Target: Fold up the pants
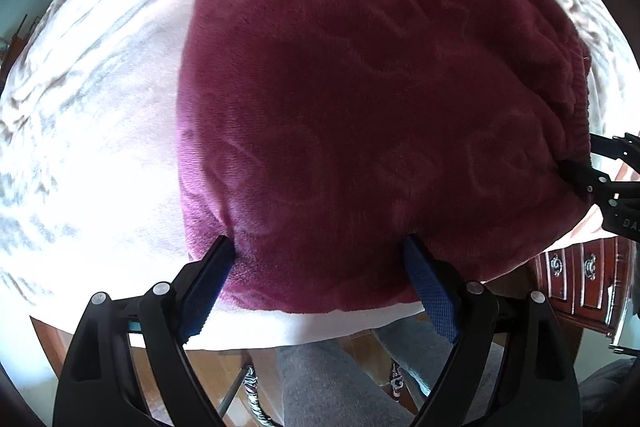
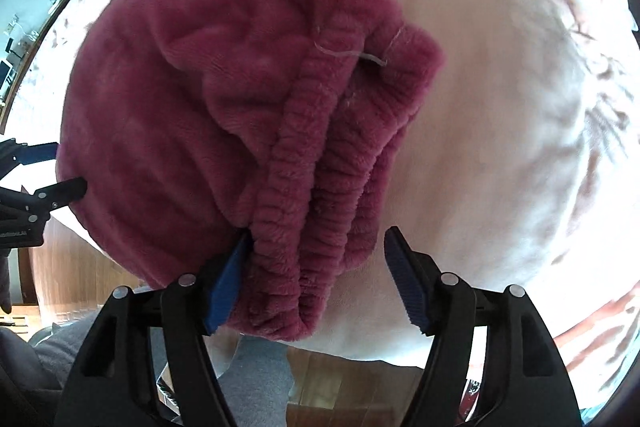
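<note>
Folded maroon fleece pants [image 1: 360, 99] lie on a pale bed cover [image 1: 100, 107]. My left gripper [image 1: 320, 251] is open, its fingers spread at the near edge of the folded pants, with fabric between them. My right gripper [image 2: 316, 243] is open around the ribbed elastic waistband [image 2: 320, 187] at the pants' near end [image 2: 180, 107]. The right gripper also shows at the right edge of the left wrist view [image 1: 600, 171], and the left gripper at the left edge of the right wrist view [image 2: 48, 179]. The bed cover [image 2: 500, 107] stretches to the right of the pants.
The bed's near edge runs just below both grippers. The person's grey-trousered legs [image 1: 328, 379] stand by it on a wooden floor [image 2: 360, 387]. A dark red drawer chest [image 1: 584, 283] stands at the right. A shelf with small items [image 2: 36, 27] is at far left.
</note>
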{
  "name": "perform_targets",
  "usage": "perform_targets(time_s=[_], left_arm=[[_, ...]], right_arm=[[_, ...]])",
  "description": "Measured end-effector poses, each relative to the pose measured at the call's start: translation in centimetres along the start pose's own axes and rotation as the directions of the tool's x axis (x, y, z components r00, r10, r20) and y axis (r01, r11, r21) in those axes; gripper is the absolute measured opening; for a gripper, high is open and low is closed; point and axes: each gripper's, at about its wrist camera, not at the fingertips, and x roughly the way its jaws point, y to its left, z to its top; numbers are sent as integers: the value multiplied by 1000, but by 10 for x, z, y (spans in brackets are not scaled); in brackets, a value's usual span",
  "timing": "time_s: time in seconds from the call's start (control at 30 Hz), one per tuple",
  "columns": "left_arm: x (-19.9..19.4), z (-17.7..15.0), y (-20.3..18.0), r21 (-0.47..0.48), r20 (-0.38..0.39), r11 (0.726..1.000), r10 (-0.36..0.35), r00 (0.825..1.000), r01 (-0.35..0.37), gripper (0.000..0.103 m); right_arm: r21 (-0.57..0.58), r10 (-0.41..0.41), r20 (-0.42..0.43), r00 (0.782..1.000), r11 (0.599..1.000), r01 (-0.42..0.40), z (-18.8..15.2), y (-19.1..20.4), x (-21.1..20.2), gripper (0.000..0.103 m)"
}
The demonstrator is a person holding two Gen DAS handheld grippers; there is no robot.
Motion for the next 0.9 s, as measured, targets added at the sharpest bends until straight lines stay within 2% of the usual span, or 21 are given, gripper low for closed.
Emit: perform_targets(time_s=[0.17,0.33,0.53,0.67,0.9], left_arm=[[-26,9,-4,11,49,1000,15,999,-16,85],[-40,24,-8,25,75,1000,7,997,-9,85],[-41,53,-3,72,86,997,-13,996,7,85],[-41,76,2,93,76,996,-26,997,19,85],[-39,114,17,139,70,990,-48,996,38,85]], right_arm=[[9,2,107,994,1000,-3,11,6,-39,69],[74,-28,146,989,997,17,37,10,-43,69],[201,-133,94,987,973,112,54,-11,-14,68],[269,-129,51,990,957,111,58,-32,-1,69],[348,-122,15,992,931,110,67,-39,19,69]])
